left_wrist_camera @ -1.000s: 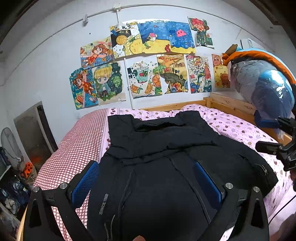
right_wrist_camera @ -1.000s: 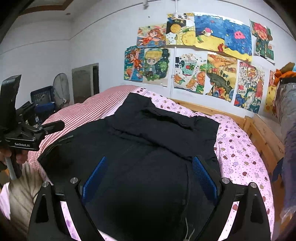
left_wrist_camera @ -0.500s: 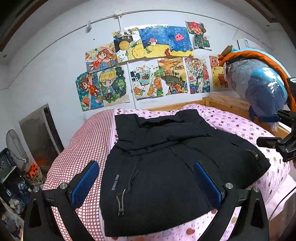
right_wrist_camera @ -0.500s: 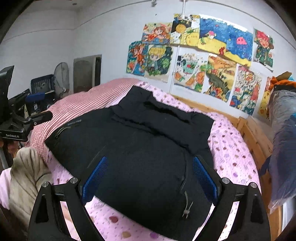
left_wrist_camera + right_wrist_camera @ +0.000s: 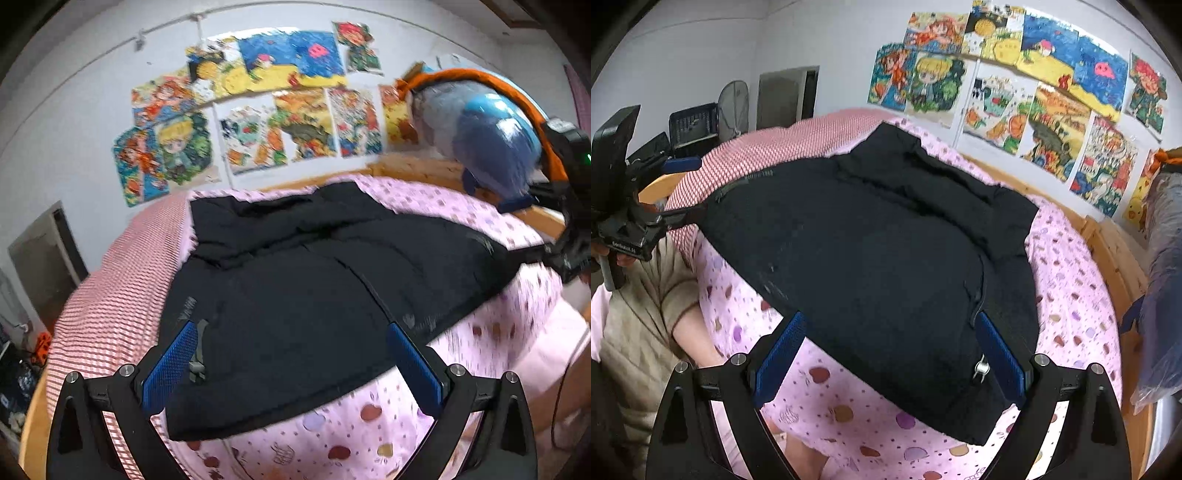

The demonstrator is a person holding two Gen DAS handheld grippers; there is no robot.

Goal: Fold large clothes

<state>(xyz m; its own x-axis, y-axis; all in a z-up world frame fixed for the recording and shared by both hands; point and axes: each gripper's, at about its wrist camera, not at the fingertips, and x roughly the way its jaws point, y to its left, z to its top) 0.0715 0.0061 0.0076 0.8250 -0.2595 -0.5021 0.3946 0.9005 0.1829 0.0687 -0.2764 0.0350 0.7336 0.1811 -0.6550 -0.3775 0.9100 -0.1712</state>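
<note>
1. So the black jacket point(image 5: 314, 295) is lying flat on the bed point(image 5: 480, 350). Its long axis runs from the hem nearest me up to the hood end by the poster wall point(image 5: 258, 122), so it points away from me toward the headboard.
2. The jacket covers most of the pink spotted sheet point(image 5: 849, 417). The hem stops just short of the bed's near edge, and a drawcord toggle point(image 5: 980, 367) hangs at the hem corner.
3. On the jacket's left there's a red checked cover point(image 5: 110, 295), touching the jacket's edge.
4. Right of the jacket, past the wooden bed frame point(image 5: 1115, 258), hangs a bagged bundle in blue plastic point(image 5: 495, 155). It's well clear of the jacket.
5. A fan point(image 5: 733, 103) and a black crate point(image 5: 692, 123) sit off beyond the checked cover, not in my way.
6. My left tongs point(image 5: 291, 365) hover above the hem's left part, fingers spread wide, gripping nothing.
7. My right tongs point(image 5: 890, 354) hover over the hem's right part, fingers also wide apart and empty, with the toggle just beside the right pad point(image 5: 1001, 358).
</note>
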